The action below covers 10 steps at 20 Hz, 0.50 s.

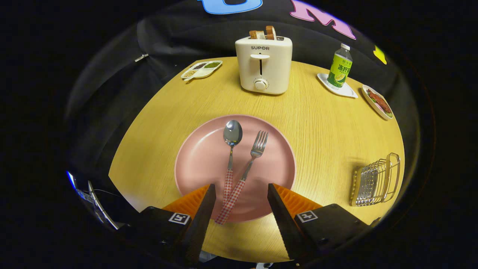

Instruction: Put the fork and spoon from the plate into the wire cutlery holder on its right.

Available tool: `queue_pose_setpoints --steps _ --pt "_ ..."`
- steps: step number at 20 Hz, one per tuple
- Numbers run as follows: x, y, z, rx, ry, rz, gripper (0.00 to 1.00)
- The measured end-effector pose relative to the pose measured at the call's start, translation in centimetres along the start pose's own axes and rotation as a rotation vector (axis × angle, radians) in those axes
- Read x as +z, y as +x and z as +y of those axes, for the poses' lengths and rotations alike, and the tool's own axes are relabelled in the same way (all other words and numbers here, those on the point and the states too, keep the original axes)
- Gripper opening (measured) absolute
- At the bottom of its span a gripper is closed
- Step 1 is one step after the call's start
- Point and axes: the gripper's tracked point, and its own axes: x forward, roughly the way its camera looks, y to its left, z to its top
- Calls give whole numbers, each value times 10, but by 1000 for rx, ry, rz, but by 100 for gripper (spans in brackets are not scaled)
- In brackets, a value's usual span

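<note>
The gripper [241,194] hangs over the near edge of the pink plate [198,157] with its fingers spread wide and nothing held between them. On the plate lie the spoon [232,149] and, just to its right, the fork [251,160], bowl and tines pointing far, their checked handles crossing near the plate's near rim, right between the fingers. The wire cutlery holder [375,181] stands well apart on the right side of the wooden table [321,127], with neither piece in it. Beyond the plate sit a toaster [264,65] and a bottle [340,67]. This looks like the approach to the first pick; because the handles overlap, the next move calls for closing on one handle alone, probably where they diverge.
</note>
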Motion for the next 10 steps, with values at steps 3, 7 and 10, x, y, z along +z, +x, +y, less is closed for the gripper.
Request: queue_pose_setpoints --steps 3,7,10 --pt "-8 10 -1 10 29 55 76" --pt "-14 14 0 36 65 96 56" --pt "-14 15 3 59 95 116 40"
